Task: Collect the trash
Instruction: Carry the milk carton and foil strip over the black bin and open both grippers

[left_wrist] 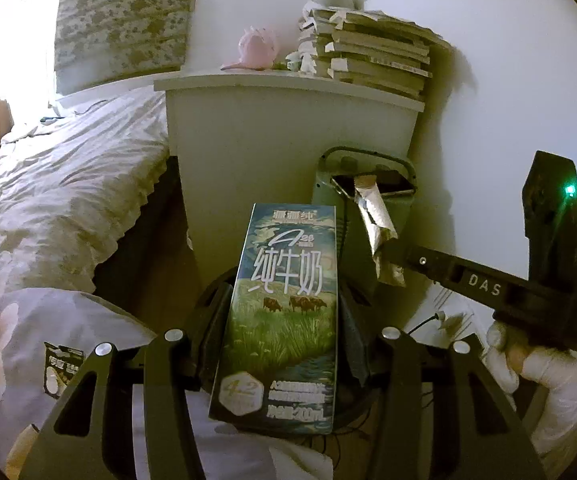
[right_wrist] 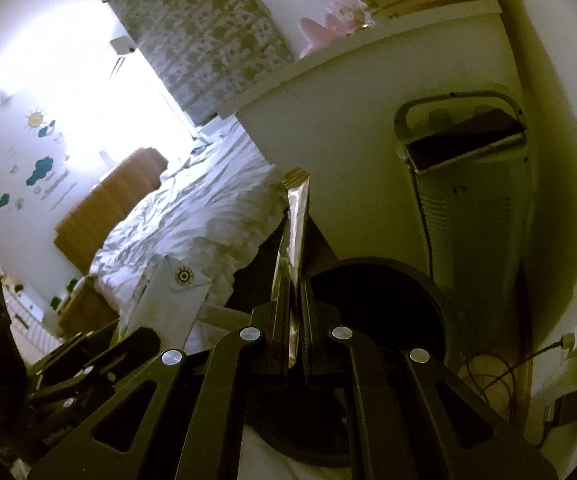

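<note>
My left gripper (left_wrist: 284, 300) is shut on a blue-green milk carton (left_wrist: 284, 312) with cows and Chinese writing, held upright. My right gripper (right_wrist: 294, 276) is shut on a silver foil wrapper (right_wrist: 294, 220), seen edge-on and sticking up. In the left wrist view the right gripper (left_wrist: 392, 252) comes in from the right and holds the wrapper (left_wrist: 374, 220) near the top of a pale green tower appliance (left_wrist: 368, 184). Another small wrapper (left_wrist: 62, 368) lies on the flowered bedding at lower left. The milk carton's top (right_wrist: 176, 292) shows at lower left in the right wrist view.
A white cabinet (left_wrist: 288, 128) stands ahead with stacked books (left_wrist: 372, 56) and a pink object (left_wrist: 258, 48) on top. The bed (left_wrist: 60, 184) with rumpled white sheets lies left. The tower appliance (right_wrist: 472, 216) stands by the wall, with a dark round base (right_wrist: 384, 320) and cables (right_wrist: 500, 380) below.
</note>
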